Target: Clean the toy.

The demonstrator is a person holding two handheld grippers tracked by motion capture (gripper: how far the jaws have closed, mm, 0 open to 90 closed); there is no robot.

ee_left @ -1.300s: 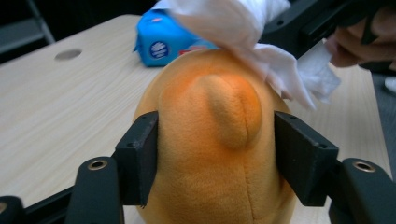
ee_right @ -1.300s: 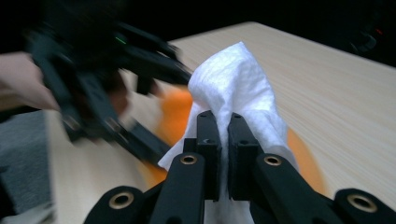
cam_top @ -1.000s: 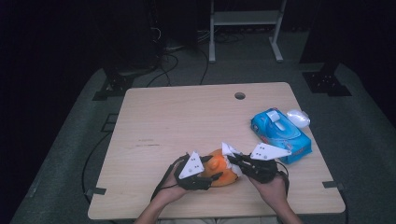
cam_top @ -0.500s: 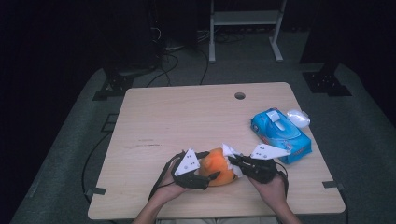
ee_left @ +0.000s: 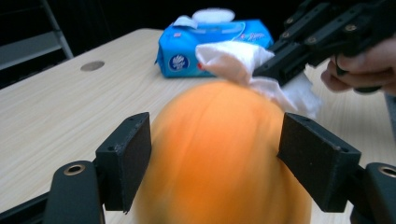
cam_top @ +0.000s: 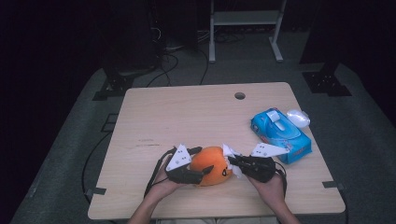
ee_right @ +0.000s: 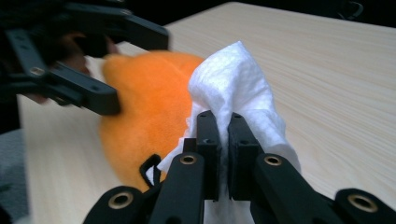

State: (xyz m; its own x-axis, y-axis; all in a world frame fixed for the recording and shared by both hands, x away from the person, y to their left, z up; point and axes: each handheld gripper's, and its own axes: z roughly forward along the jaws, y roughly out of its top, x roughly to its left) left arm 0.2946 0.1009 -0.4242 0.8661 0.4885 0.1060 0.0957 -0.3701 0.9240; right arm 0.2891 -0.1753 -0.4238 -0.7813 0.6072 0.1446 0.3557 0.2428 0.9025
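Note:
An orange plush toy [cam_top: 212, 163] lies near the table's front edge. My left gripper [cam_top: 201, 161] is shut on it, with a jaw on each side. In the left gripper view the plush toy [ee_left: 224, 121] is blurred between the black pads [ee_left: 126, 163]. From the right, my right gripper [cam_top: 232, 161] is shut on a crumpled white wipe [cam_top: 229, 151] that rests against the toy's top right. In the right gripper view the wipe [ee_right: 233, 79] bulges above the shut jaws of my right gripper [ee_right: 223, 135], touching the orange plush toy [ee_right: 149, 102].
A blue pack of wipes [cam_top: 280, 135] lies at the table's right edge, with a white cap-like object [cam_top: 297, 117] just behind it. A round cable hole [cam_top: 239, 95] sits near the far edge. The wooden table [cam_top: 187, 116] is bare at the left and middle.
My left gripper has shifted slightly left and away, holding the plush toy. My right gripper and the wipe have stayed almost in place against the toy.

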